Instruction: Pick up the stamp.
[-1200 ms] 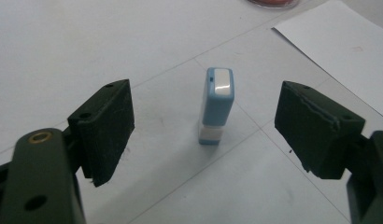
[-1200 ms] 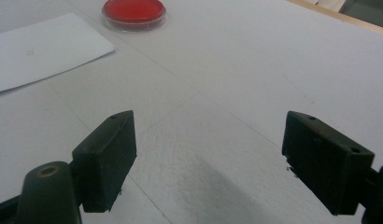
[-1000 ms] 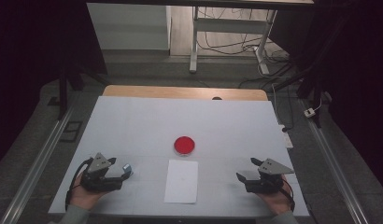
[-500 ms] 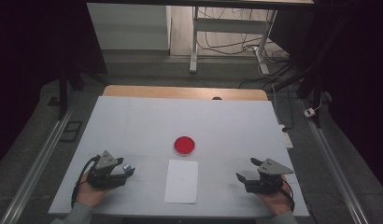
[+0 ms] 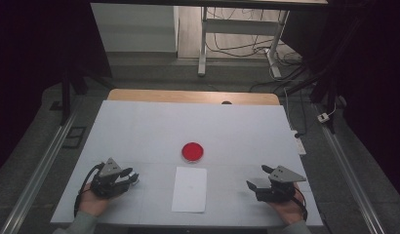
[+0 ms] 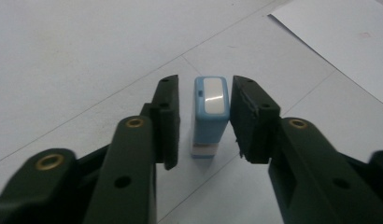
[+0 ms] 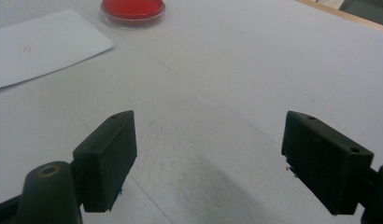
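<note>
A small blue stamp (image 6: 210, 116) with a white label stands upright on the white table between the jaws of my left gripper (image 6: 206, 81). The jaws have just been closing around it. The right pad sits almost against the stamp, while a narrow gap remains beside the left pad. In the high view the left gripper (image 5: 131, 178) rests at the front left of the table. My right gripper (image 5: 256, 176) lies at the front right, wide open, with bare table between its jaws (image 7: 210, 116).
A red round dish (image 5: 192, 151) sits mid-table, and it also appears far off in the right gripper view (image 7: 132, 7). A white sheet of paper (image 5: 190, 189) lies just in front of it, between the two hands. A wooden strip (image 5: 193, 96) runs along the table's far edge.
The left gripper's jaws have drawn in from wide apart to close around the stamp. Both hands have stayed where they were, and the right gripper has stayed open.
</note>
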The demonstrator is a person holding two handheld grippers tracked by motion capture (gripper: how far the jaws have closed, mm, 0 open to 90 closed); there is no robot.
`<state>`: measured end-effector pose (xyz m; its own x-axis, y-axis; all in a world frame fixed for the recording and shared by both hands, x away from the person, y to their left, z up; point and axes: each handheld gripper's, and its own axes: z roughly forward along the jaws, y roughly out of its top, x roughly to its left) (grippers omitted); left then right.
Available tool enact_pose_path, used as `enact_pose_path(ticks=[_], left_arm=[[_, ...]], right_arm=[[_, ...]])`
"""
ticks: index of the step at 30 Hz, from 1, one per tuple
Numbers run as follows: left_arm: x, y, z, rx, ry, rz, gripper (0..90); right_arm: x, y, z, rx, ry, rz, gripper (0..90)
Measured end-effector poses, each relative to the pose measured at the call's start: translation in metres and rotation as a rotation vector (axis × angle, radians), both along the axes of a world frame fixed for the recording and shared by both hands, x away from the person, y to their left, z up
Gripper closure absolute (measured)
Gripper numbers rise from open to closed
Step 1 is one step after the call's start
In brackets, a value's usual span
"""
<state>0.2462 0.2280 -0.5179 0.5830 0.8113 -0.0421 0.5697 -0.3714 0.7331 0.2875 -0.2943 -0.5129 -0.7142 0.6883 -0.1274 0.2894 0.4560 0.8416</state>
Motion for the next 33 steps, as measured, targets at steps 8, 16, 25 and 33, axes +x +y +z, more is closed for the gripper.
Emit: enact_pose_path(ticks=[8, 16, 25, 33], left_arm=[[-0.0002, 0.0002, 0.0005, 0.006, -0.002, -0.011, 75.2], [-0.0016, 0.0013, 0.0025, -0.003, -0.021, -0.006, 75.7], [-0.0034, 0.0031, 0.0057, -0.031, -0.044, 0.000, 75.7], [-0.0033, 0.0033, 0.0092, -0.056, -0.056, 0.001, 75.7]], right_arm=[[-0.0004, -0.0004, 0.0002, -0.002, -0.004, -0.004, 18.6], [-0.0002, -0.0005, -0.0002, -0.003, -0.003, -0.003, 18.6], [-0.0016, 0.0001, -0.0020, 0.003, -0.025, -0.012, 18.8], [-0.0020, 0.0009, -0.0015, 0.000, -0.019, -0.015, 20.3]])
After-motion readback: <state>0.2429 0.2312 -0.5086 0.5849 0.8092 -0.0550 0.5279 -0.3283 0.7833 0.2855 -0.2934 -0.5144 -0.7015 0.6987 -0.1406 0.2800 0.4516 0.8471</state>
